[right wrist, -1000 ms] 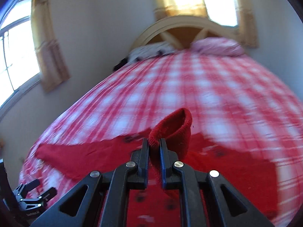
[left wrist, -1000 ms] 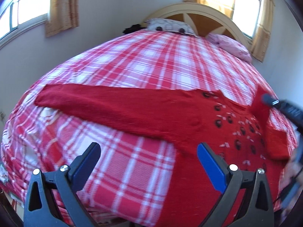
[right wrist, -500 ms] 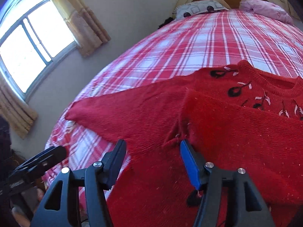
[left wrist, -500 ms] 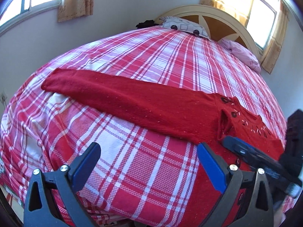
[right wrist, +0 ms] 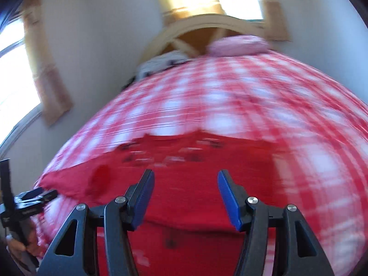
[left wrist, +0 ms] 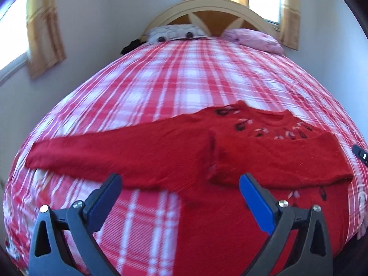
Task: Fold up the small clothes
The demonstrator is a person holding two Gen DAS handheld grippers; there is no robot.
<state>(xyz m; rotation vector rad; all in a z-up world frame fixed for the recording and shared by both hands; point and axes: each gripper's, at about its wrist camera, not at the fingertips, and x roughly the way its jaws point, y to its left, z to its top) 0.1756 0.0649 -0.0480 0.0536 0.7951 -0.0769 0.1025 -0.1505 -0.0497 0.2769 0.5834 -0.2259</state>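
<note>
A red knit sweater [left wrist: 264,156] with dark embroidered motifs lies flat on the plaid bed. Its left sleeve [left wrist: 103,151] stretches out to the left, while the other sleeve [left wrist: 299,161] lies folded across the chest. My left gripper [left wrist: 179,177] hovers open over the sweater's lower left side, nothing between its blue pads. The blurred right wrist view shows my right gripper [right wrist: 185,173] above the sweater [right wrist: 195,161], its jaws apart and closing on nothing. Each gripper also shows at the other view's edge: the right gripper [left wrist: 361,155], the left gripper [right wrist: 30,197].
The red-and-white plaid bedspread [left wrist: 195,80] covers the whole bed. A wooden headboard [left wrist: 207,13] and two pillows [left wrist: 253,39] stand at the far end. Walls, curtains and windows [left wrist: 13,30] close in on the left and behind.
The right gripper released the sleeve cuff, which now lies folded across the chest, and drew away to the right with its jaws apart. The left gripper's view swung toward the sweater's body.
</note>
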